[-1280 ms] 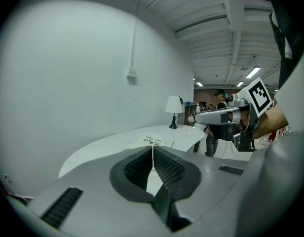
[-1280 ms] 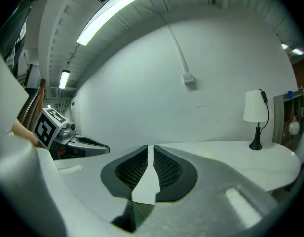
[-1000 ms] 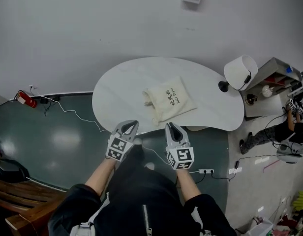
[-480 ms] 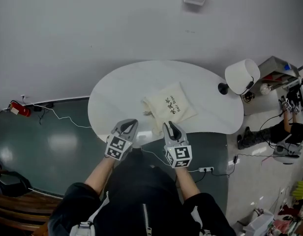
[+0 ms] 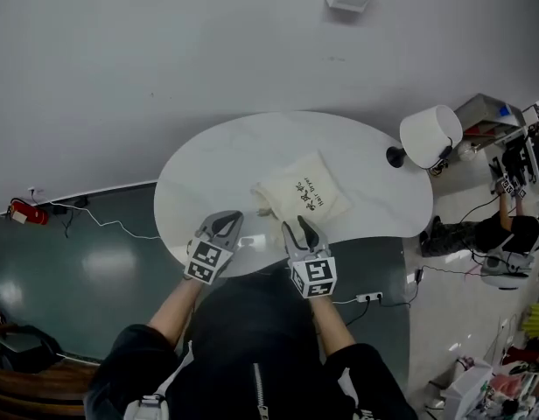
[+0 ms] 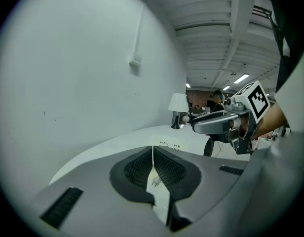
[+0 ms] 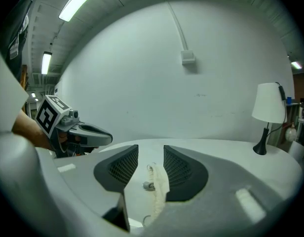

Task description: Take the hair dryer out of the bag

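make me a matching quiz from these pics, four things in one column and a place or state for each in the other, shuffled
Things
1. cloth bag
2. table lamp
3. left gripper
4. right gripper

Places or states
A. jaws together, nothing between them
B. lying flat in the middle of the white table
C. jaws apart
D. standing upright at the table's edge

Pairs: 1-B, 2-D, 3-A, 4-C. The right gripper's jaws are opening. The cloth bag's near corner shows in the gap, not pressed by the pads.
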`<state>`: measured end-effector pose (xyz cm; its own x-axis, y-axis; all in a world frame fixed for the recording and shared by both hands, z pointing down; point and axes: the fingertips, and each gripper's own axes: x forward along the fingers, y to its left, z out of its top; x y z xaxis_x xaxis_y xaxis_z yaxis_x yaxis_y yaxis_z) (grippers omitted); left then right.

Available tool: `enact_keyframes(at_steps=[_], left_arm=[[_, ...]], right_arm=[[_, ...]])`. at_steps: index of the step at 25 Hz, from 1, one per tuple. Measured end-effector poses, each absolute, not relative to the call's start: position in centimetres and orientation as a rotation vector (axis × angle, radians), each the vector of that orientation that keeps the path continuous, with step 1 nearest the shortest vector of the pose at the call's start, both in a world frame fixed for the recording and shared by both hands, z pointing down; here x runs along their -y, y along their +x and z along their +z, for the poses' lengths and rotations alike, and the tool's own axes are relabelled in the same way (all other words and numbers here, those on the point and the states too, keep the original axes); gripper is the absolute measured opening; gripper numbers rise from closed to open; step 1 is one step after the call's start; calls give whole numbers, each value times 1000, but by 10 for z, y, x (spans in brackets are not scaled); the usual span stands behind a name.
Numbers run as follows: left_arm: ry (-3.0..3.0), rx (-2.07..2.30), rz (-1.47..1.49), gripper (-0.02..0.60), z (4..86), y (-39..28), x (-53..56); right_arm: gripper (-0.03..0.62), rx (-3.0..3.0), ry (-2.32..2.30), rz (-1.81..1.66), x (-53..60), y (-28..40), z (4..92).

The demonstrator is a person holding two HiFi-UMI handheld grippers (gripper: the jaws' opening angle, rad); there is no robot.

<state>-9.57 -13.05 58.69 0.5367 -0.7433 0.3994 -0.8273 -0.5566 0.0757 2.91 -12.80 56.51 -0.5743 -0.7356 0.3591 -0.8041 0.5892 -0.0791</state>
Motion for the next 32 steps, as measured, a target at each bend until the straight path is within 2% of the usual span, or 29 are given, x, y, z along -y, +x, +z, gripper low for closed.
enact_keyframes(at_steps=[7,21,32], left_arm=[[2531,1275,477,14,595,-91,136],[2455,1370,447,14,597,-102,162],[2367,1426,478,14,610,-131,155]], right_arm=[[177,2510,1236,327,131,24,574],[293,2441,1095,300,159,17,621],[298,2385,941,267,160,-6,653]])
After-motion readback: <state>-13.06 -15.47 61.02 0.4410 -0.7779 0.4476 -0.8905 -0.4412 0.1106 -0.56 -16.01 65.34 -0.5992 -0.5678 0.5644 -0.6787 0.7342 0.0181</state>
